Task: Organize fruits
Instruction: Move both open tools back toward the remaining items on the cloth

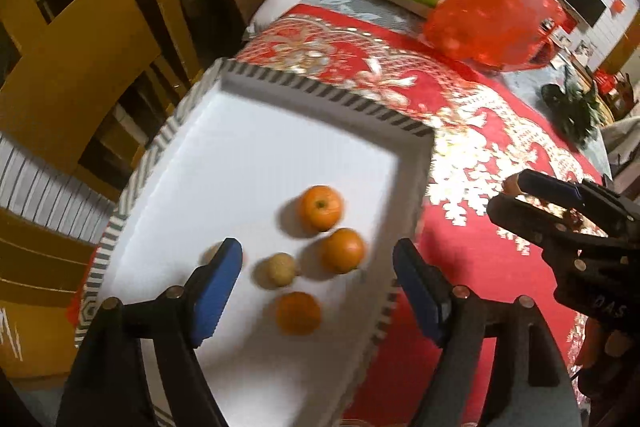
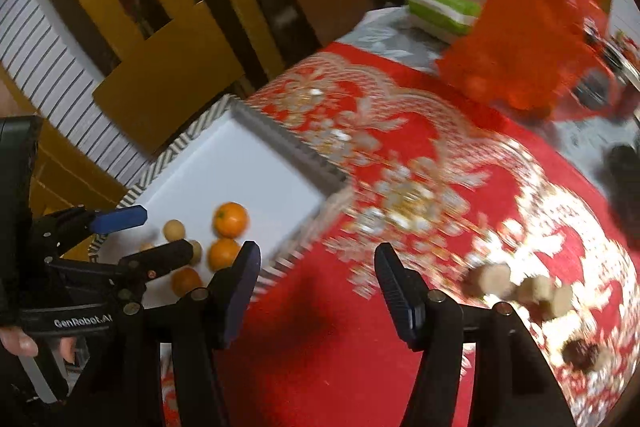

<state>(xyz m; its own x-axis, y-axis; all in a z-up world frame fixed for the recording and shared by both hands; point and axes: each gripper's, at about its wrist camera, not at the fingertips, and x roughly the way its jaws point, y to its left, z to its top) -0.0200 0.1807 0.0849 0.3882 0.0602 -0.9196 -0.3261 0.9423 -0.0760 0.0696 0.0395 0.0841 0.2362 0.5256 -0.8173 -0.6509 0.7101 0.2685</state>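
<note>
Tray [image 1: 248, 147]: three oranges [image 1: 321, 207], pale fruits grouped inside for sorting; my left tool [image 1: 318, 285] and right tool [image 2: 316, 291] wide, empty.

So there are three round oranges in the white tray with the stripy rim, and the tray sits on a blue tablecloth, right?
Not quite. The three round oranges are in the white tray with the stripy rim, beside some small tan fruits, but the patterned tablecloth under it is red with gold and white flowers, not blue. The left wrist view shows this clearly.
</note>
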